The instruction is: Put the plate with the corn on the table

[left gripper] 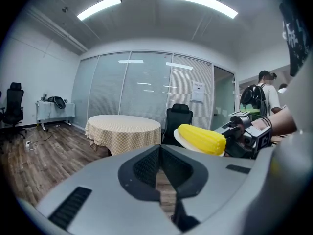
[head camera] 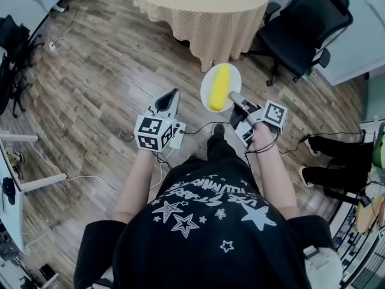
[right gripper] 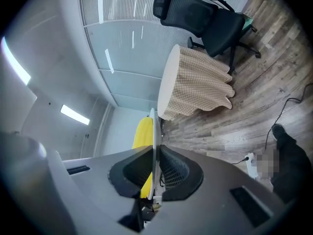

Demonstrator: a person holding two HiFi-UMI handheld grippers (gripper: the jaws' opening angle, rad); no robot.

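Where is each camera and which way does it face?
Head view: on the head, steeply down at wooden floor; torso, forearms show.
Left gripper view: on left hand-held gripper, level toward round checked-cloth table; shut jaws.
Right gripper view: on right hand-held gripper, rolled sideways; jaws clamp white plate.
All show the yellow corn cob.

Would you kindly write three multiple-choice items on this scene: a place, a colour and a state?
1. Where is the plate? A on the table; B in the right hand-held gripper; C on the floor.
2. The corn's colour? A yellow; B white; C purple.
3. The left hand-held gripper's jaws? A wide apart; B shut on the corn; C shut, empty.
Answers: B, its jaws clamp the rim, short of the table; A, the cob is yellow; C, tips meet, nothing between.
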